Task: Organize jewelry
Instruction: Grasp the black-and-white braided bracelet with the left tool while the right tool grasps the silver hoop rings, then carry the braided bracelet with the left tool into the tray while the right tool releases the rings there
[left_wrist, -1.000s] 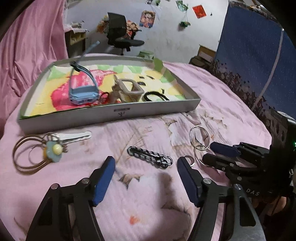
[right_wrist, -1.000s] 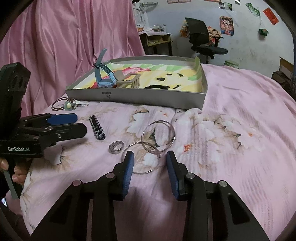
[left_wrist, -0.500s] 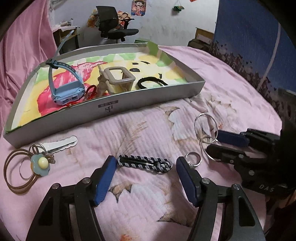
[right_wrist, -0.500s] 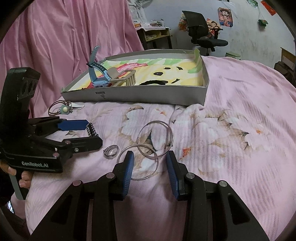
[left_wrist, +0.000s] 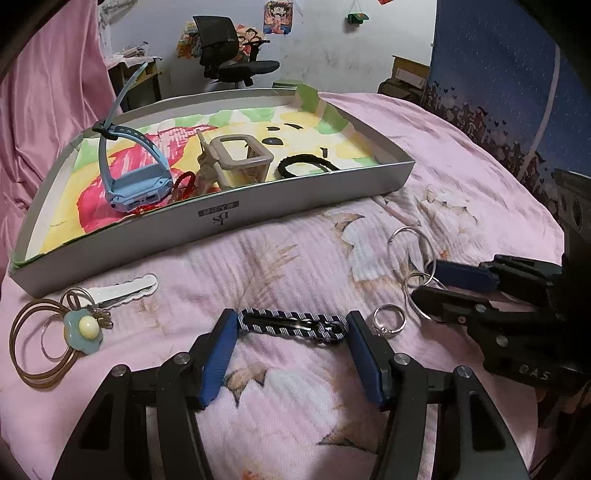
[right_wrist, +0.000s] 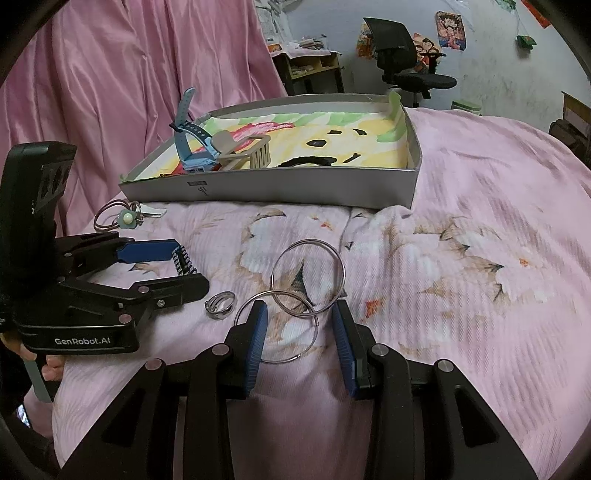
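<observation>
Both grippers gape: left (left_wrist: 291, 328) straddling striped clip (left_wrist: 291, 325), right (right_wrist: 299, 314) seemingly around rings (right_wrist: 291, 295).

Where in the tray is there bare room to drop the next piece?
The tray's right end, beyond the black band, is bare, as is its back strip. The front-left is crowded: blue watch, red cord, beige clip.

Black office chair (left_wrist: 236, 51), wall posters (left_wrist: 277, 16), pink curtain (right_wrist: 129, 92), perhaps a cluttered desk (right_wrist: 314, 62).

left gripper (left_wrist: 290, 325) now straddling striped clip (left_wrist: 291, 324)
</observation>
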